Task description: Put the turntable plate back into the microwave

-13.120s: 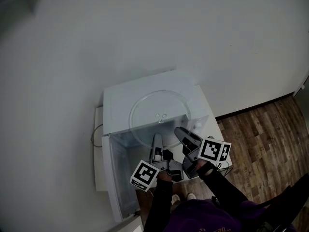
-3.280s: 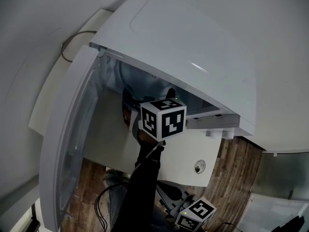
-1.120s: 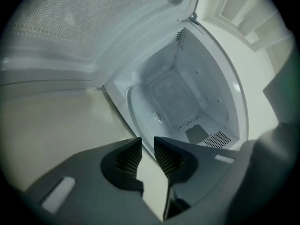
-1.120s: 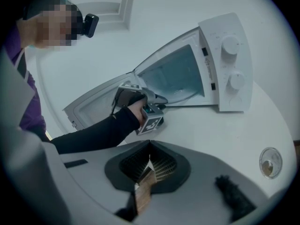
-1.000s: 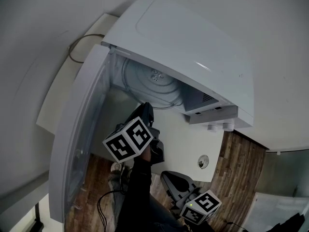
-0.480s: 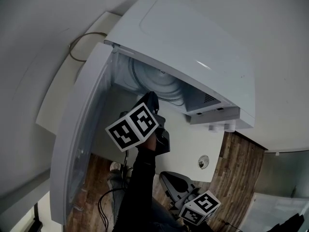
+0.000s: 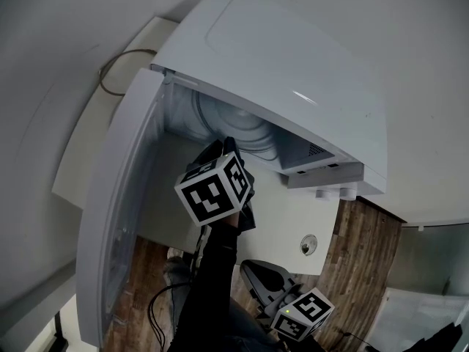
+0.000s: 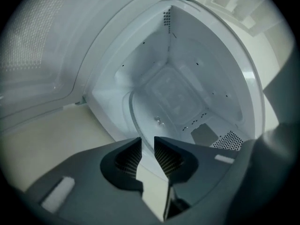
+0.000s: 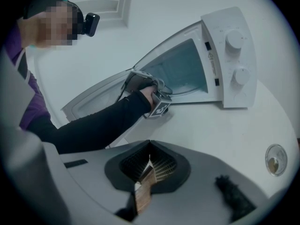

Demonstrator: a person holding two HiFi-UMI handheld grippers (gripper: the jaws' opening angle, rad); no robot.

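Head view: high above, faces steeply down on microwave [image 7: 293,64] top and open door [image 7: 117,218]. Left gripper view: very near, just outside opening, faces into cavity [image 8: 178,88]. Right gripper view: low over table [image 9: 225,135], farther back, faces microwave front. All 3 share microwave; head and right gripper views share left gripper [image 7: 222,151].

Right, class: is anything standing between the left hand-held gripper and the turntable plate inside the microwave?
Nothing visible does. The door is swung open, the turntable plate lies inside the microwave, and the left hand-held gripper sits just outside the opening; its jaws have just been opening, with nothing between them.
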